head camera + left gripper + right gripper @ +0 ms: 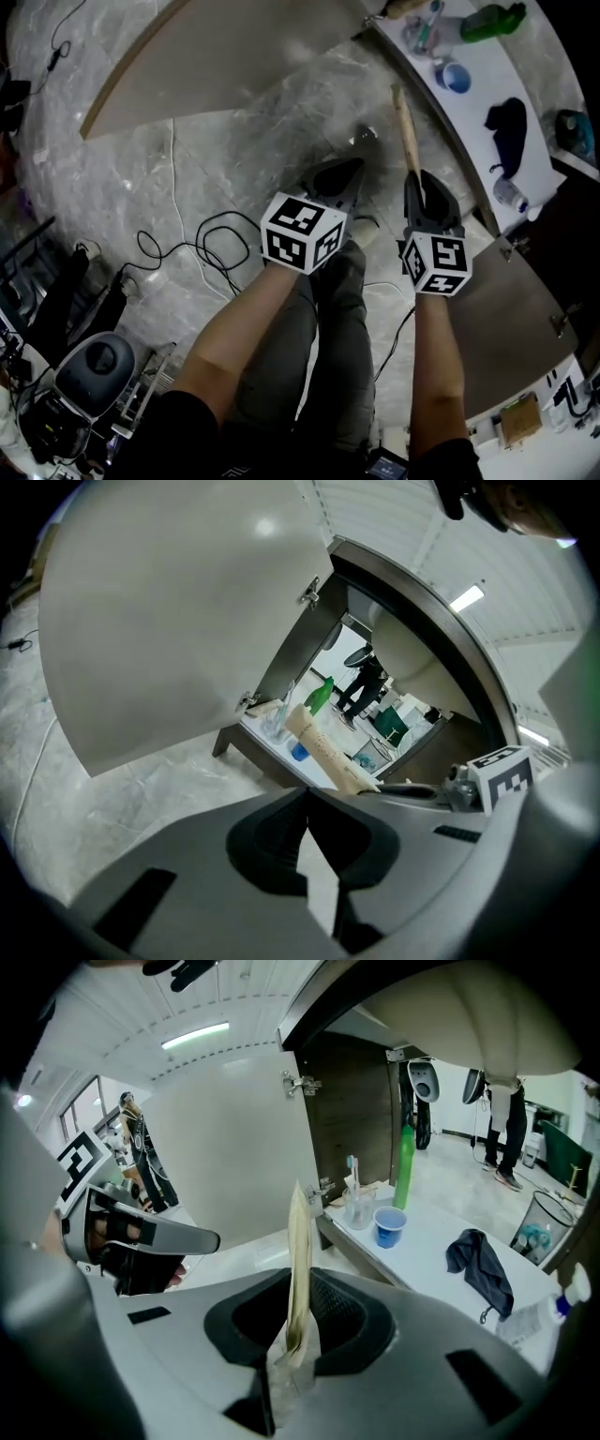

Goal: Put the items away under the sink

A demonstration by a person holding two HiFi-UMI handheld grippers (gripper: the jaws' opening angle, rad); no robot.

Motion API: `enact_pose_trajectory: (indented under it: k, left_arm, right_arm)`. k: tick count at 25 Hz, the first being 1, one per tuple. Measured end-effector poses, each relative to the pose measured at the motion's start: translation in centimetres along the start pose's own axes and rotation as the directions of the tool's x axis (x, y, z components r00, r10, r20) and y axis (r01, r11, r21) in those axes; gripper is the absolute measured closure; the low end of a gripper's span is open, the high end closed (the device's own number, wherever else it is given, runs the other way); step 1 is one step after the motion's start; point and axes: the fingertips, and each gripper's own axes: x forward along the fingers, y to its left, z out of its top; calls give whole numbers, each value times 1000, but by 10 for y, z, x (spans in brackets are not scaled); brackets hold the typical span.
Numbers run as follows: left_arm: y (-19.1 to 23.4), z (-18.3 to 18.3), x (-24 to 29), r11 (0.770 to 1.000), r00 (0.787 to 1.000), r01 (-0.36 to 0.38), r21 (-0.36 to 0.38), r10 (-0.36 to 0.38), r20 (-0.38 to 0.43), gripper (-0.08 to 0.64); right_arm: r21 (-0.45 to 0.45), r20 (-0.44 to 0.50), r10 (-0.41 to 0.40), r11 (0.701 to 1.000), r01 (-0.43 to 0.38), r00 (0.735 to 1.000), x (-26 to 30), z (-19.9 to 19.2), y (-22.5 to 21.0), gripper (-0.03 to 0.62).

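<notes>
With the right gripper [296, 1297] clamped on the lower end of the thin packet [298, 1241], which stands tall ahead of its jaws, and the left gripper [306, 799] closed empty, the packet's free end could strike the cup [388, 1225] or shelf [441, 1241] beyond and twist out of the pads.

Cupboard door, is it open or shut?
Open. The cupboard door is swung wide, showing the shelf with a blue cup on it.

Looks steeply down from the head, white shelf [478, 103] at two o'clock; rides close behind left gripper [305, 794] and right gripper [298, 1307], facing along the jaws toward that shelf, sharing its blue cup [389, 1225] and green bottle [404, 1166] across all three views.
</notes>
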Motion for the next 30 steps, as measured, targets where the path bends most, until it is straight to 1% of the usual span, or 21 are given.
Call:
enact_pose_trajectory:
  k: [4,10,15,21,25,27,30]
  left_arm:
    - [15,2,7,1000,1000,-28,13,28,-1,552]
    - [23,5,23,998,1000,-25,49,25,-6,552]
    - [15,13,47,997,1000,0,74,0,-2,552]
    - [-3,17,87,992,998,57,113,-57,-3,552]
    - [-11,12,109,984,996,83,161,-80,-28,552]
    - [-11,9,117,982,996,91,166,-86,-36,552]
    - [-10,8,132,983,996,88,160,-84,-28,552]
  right_arm:
    - [45,22,-48,998,47,999,4,-2,-22,523]
    - [69,27,-103,992,101,994,3,-1,-50,523]
    - [84,41,-152,985,149,987,3,2,-73,523]
    - [124,49,-225,968,217,973,7,-6,-97,523]
    - [148,52,-275,953,265,960,11,-14,-119,523]
    - [166,49,-295,945,283,954,14,-17,-132,522]
    - [188,43,-319,933,306,947,20,-21,-151,523]
